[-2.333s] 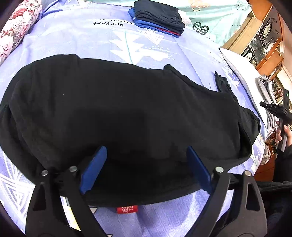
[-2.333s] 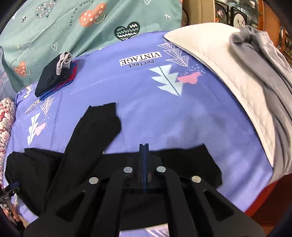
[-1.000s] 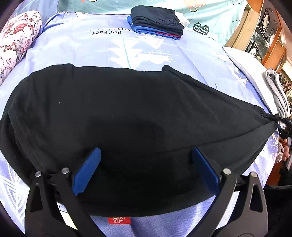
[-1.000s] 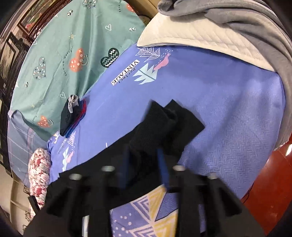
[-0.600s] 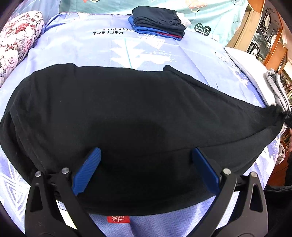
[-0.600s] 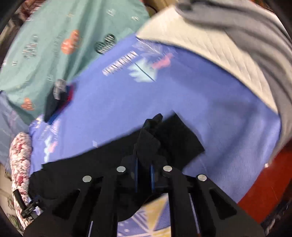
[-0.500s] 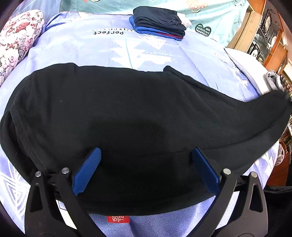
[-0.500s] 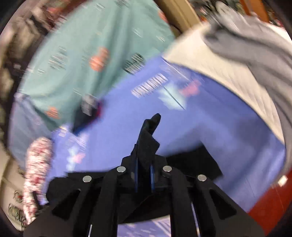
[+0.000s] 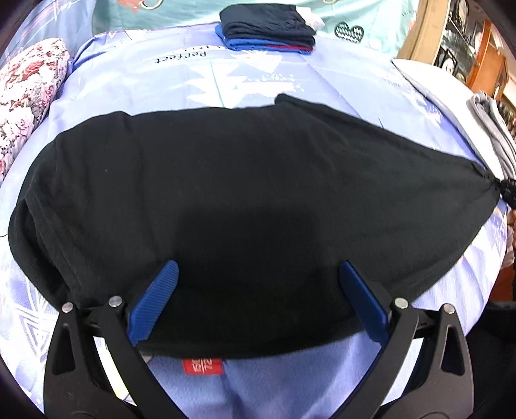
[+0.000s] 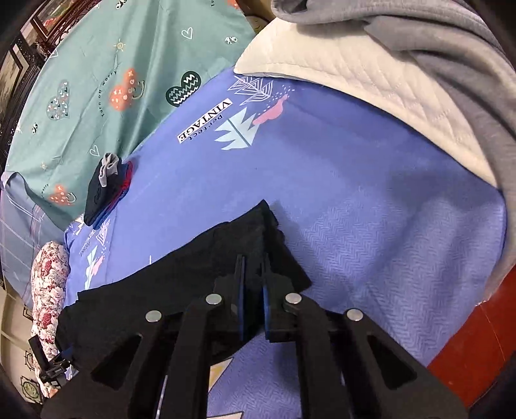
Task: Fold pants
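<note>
We see a big bed with a purple-blue sheet [image 9: 264, 80] that fills most of both views. It has white leaf shapes and some words printed on it.

On the sheet lie the black pants [image 9: 242, 193]. In the left wrist view they spread across the whole middle of the frame, from the left edge to a pointed end at the far right edge. In the right wrist view the pants [image 10: 193, 274] sit in the lower left part of the frame, and their end pokes up toward the middle.

A green blanket with hearts [image 10: 106, 80] fills the upper left of the right wrist view. A white quilted cover [image 10: 371, 74] and a grey cloth [image 10: 451, 64] lie in the upper right.

Our left gripper [image 9: 256, 299] is at the bottom of its frame. Its two blue fingers [image 9: 154, 303] stand wide apart over the near edge of the pants and pinch nothing.

Our right gripper [image 10: 253, 296] is at the bottom middle of its frame. Its blue fingers have just squeezed together, and they clamp the end of the pants between them.

A flowery pillow [image 9: 25, 96] is at the upper left of the left wrist view.

A small pile of folded clothes [image 9: 267, 25] sits at the top middle there.

A little red tag [image 9: 202, 365] shows at the bottom, just below the pants.
</note>
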Action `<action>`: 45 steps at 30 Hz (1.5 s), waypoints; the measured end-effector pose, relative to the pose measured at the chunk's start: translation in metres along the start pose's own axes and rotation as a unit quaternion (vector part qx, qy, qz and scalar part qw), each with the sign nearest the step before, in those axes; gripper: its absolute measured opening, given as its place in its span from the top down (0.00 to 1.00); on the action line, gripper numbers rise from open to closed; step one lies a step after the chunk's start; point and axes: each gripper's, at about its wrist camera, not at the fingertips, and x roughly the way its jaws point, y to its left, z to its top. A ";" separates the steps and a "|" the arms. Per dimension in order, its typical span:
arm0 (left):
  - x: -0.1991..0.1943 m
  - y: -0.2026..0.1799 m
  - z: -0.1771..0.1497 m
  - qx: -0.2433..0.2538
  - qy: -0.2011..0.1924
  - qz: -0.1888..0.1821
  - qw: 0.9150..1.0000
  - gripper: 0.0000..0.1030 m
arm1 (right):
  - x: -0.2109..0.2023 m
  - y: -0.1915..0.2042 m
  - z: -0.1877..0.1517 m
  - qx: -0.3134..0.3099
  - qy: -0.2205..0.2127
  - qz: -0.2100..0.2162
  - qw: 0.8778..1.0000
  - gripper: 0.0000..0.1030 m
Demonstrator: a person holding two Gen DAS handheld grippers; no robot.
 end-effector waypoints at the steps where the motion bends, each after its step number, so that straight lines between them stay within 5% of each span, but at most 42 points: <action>1: -0.001 -0.001 -0.002 0.003 0.003 0.003 1.000 0.02 | 0.000 0.000 0.002 0.002 -0.002 -0.008 1.000 0.90; 3: -0.004 -0.004 -0.006 0.009 0.008 0.013 1.000 0.02 | -0.014 -0.002 0.005 0.002 -0.023 -0.056 0.998 0.76; 6: -0.017 -0.005 -0.010 0.000 0.002 0.014 1.000 0.02 | -0.035 0.010 0.013 -0.008 -0.063 -0.090 0.994 0.75; 9: -0.039 -0.008 -0.006 -0.002 -0.029 -0.010 1.000 0.02 | -0.037 0.050 0.014 -0.047 -0.042 -0.025 0.998 0.68; 11: -0.043 -0.012 -0.003 0.014 -0.044 0.014 0.999 0.02 | -0.021 0.098 0.007 -0.098 -0.005 0.026 0.995 0.57; 14: -0.021 0.004 -0.006 -0.014 -0.003 0.037 0.999 0.02 | 0.014 0.156 -0.004 -0.138 0.057 0.092 0.985 0.57; 15: -0.009 0.016 -0.010 -0.037 0.019 0.022 0.999 0.02 | 0.031 0.184 -0.010 -0.152 0.087 0.122 0.977 0.56; 18: -0.018 0.015 -0.013 -0.026 0.004 0.021 0.999 0.02 | 0.081 0.267 -0.028 -0.218 0.170 0.180 0.944 0.51; 23: -0.043 0.028 -0.004 -0.051 -0.040 0.004 0.998 0.02 | 0.158 0.391 -0.062 -0.343 0.228 0.210 0.887 0.50; 30: -0.025 0.093 0.013 -0.134 -0.029 -0.003 0.991 0.02 | 0.252 0.457 -0.092 -0.390 0.320 0.217 0.836 0.52; 31: -0.022 0.092 0.012 -0.135 -0.028 -0.007 0.990 0.02 | 0.257 0.461 -0.100 -0.403 0.333 0.215 0.825 0.58; 32: -0.020 0.091 0.011 -0.132 -0.029 -0.006 0.991 0.02 | 0.259 0.465 -0.108 -0.424 0.332 0.210 0.816 0.89; 33: -0.019 0.087 0.009 -0.120 -0.031 0.004 0.992 0.02 | 0.258 0.466 -0.112 -0.441 0.324 0.196 0.814 0.96; 37: -0.013 0.078 0.006 -0.100 -0.033 0.024 0.994 0.02 | 0.253 0.454 -0.078 -0.380 0.279 0.193 0.860 0.96; 42: -0.009 0.078 0.006 -0.094 -0.020 0.035 0.995 0.02 | 0.261 0.450 -0.087 -0.386 0.267 0.170 0.866 0.96; 45: -0.012 0.071 0.001 -0.083 -0.015 0.052 0.995 0.02 | 0.260 0.452 -0.083 -0.393 0.217 0.130 0.884 0.84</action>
